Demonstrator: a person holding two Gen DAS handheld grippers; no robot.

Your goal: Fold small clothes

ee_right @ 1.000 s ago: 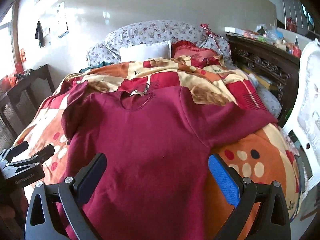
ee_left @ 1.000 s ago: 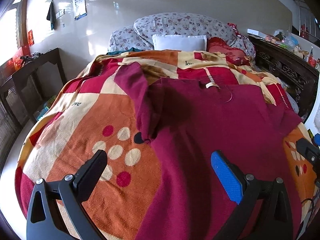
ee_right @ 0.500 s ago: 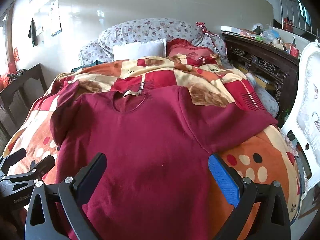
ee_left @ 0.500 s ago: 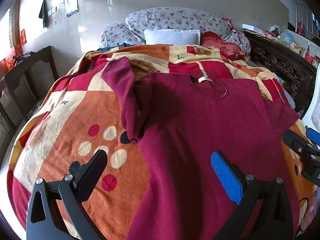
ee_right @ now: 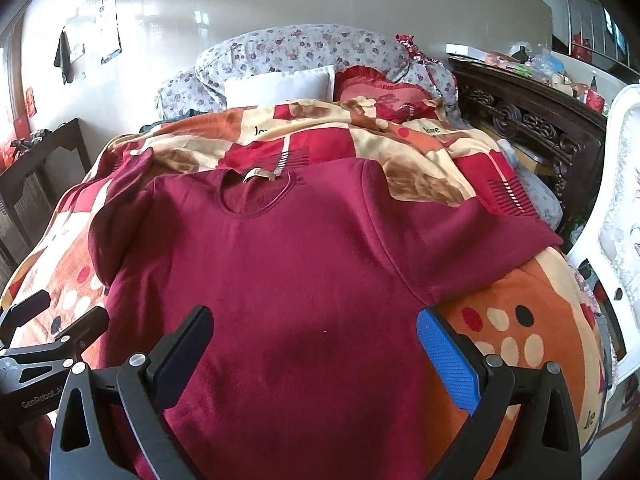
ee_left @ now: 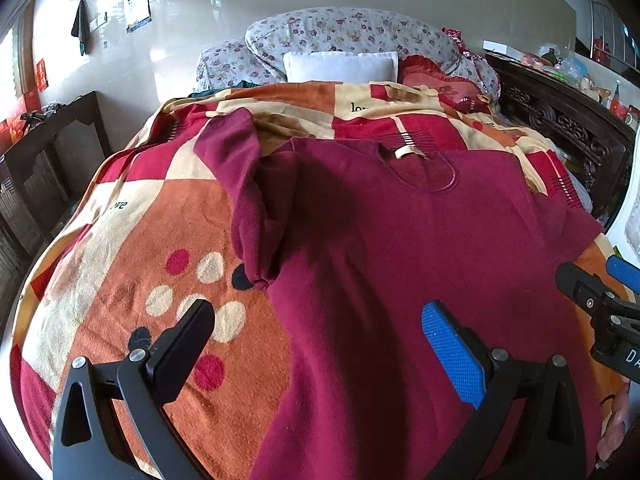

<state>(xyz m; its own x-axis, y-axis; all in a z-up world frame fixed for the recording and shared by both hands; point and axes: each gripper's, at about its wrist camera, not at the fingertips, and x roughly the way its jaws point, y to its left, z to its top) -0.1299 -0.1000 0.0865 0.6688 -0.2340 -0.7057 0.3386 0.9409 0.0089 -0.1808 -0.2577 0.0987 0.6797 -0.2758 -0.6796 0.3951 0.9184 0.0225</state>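
Left wrist view: left gripper (ee_left: pixel 318 326) hovered low over the bed, jaws wide apart, nothing between them. One black finger on the left, and one finger with a blue pad (ee_left: pixel 452 354) on the right. Maroon sweatshirt (ee_left: pixel 400 248) lay face up on the patterned blanket (ee_left: pixel 132 248), neckline (ee_left: pixel 420 170) toward the headboard, pale label showing at the collar. Its sleeve on the left of the frame (ee_left: pixel 244 188) was bunched and doubled over along the body's edge, cuff end pointing to the far side. The blue pad was above the sweatshirt's lower body; the black finger was above bare blanket beside the hem. Right gripper (ee_left: pixel 600 300) poked in at the right edge, beyond the sweatshirt's side. White pillow (ee_left: pixel 340 66) and floral bedding (ee_left: pixel 348 32) sat at the head of the bed. Dark wooden furniture (ee_left: pixel 560 120) ran along the right.

Right wrist view: right gripper (ee_right: pixel 314 334) also had jaws fully spread, empty, over the sweatshirt's (ee_right: pixel 288 264) lower half. Sleeve on the right of the frame (ee_right: pixel 480 236) lay stretched out flat across the blanket (ee_right: pixel 520 320) toward the bed edge. Other sleeve (ee_right: pixel 112 240) looked folded in at the far left. Left gripper (ee_right: pixel 56 316) visible at the left edge, jaws parted there too, just beside the sweatshirt's edge. White chair (ee_right: pixel 616 208) stood off the bed on the right.
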